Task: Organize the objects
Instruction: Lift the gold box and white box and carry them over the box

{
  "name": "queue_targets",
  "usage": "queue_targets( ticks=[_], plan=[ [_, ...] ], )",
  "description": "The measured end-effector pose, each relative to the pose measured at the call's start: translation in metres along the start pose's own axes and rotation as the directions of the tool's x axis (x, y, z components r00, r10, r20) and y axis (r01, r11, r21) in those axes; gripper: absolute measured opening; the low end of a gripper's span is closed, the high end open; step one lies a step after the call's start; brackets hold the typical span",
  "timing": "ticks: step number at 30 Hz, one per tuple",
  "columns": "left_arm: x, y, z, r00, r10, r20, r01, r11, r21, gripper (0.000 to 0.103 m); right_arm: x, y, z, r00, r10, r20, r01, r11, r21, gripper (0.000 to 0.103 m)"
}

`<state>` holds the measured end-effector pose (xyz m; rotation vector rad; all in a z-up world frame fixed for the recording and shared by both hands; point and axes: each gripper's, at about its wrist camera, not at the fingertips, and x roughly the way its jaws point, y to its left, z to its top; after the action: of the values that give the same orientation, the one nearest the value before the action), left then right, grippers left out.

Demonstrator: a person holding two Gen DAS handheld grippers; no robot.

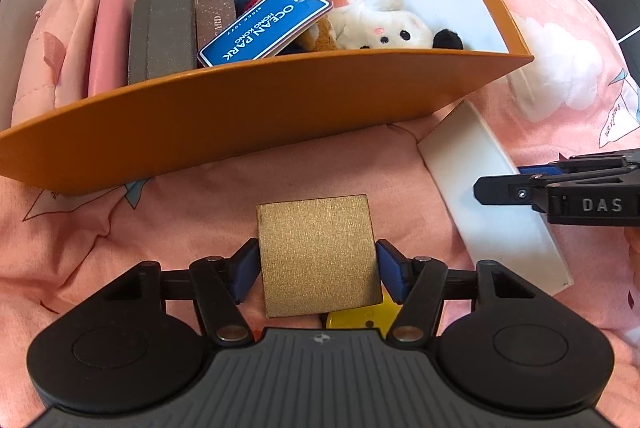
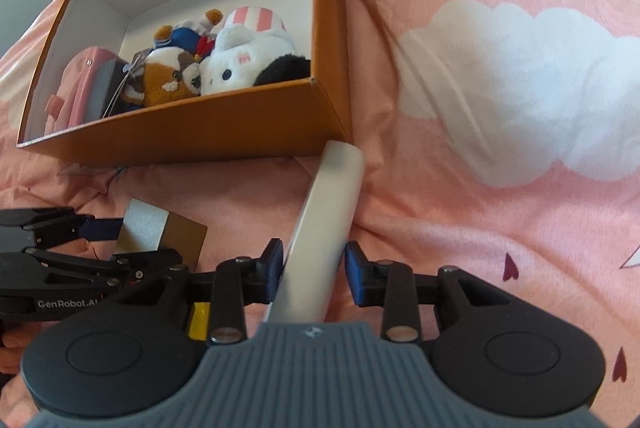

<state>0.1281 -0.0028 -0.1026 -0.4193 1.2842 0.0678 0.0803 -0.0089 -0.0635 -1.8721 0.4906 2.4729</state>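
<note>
Gold box (image 1: 318, 254), on pink bedding before orange bin (image 1: 256, 116): between wide-spread left gripper (image 1: 318, 270) pads, contact unclear; white box (image 2: 320, 228) lengthwise between half-open right gripper (image 2: 314, 268) pads, unclamped.

Plush toys (image 1: 380, 24) and cases (image 1: 168, 32) in the box (image 1: 240, 116) on the bedspread (image 1: 120, 228) — before it a square block (image 1: 316, 252), a slab (image 1: 488, 196) to its right.

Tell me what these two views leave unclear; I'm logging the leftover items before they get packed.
- Yellow object: left wrist view, mostly hidden behind the gold box and left gripper; can't identify it.
- White box: right wrist view, near end covered by the right gripper; pad contact unclear.
- Brown box label: partly covered by the blue Ocean Park tag.
</note>
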Motion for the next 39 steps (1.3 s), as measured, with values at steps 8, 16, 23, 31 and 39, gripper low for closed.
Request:
queue_targets(
  ticks=[8, 16, 23, 31, 39],
  plan=[
    [-0.013, -0.004, -0.004, 0.999, 0.005, 0.042, -0.006, 1.0, 0.03, 0.07, -0.036, 0.005, -0.017, 0.995, 0.007, 0.102, -0.008, 1.0, 0.005, 0.033],
    [-0.059, -0.022, -0.008, 0.992, -0.024, 0.123, 0.01, 0.993, 0.12, 0.07, -0.079, 0.021, -0.029, 0.978, 0.028, 0.208, -0.022, 0.999, -0.034, 0.031],
    [-0.095, -0.04, -0.004, 0.982, -0.042, 0.184, 0.007, 0.983, 0.186, 0.07, -0.115, 0.037, -0.024, 0.956, 0.029, 0.292, 0.001, 0.995, -0.101, 0.03],
    [-0.125, -0.048, 0.016, 0.959, -0.074, 0.272, 0.02, 0.98, 0.196, 0.07, -0.147, 0.051, -0.001, 0.925, 0.055, 0.376, 0.012, 0.985, -0.173, 0.03],
    [-0.144, -0.035, 0.05, 0.924, -0.059, 0.377, -0.008, 0.985, 0.173, 0.07, -0.164, 0.067, 0.035, 0.877, 0.02, 0.48, 0.095, 0.973, -0.213, 0.03]
  ],
)
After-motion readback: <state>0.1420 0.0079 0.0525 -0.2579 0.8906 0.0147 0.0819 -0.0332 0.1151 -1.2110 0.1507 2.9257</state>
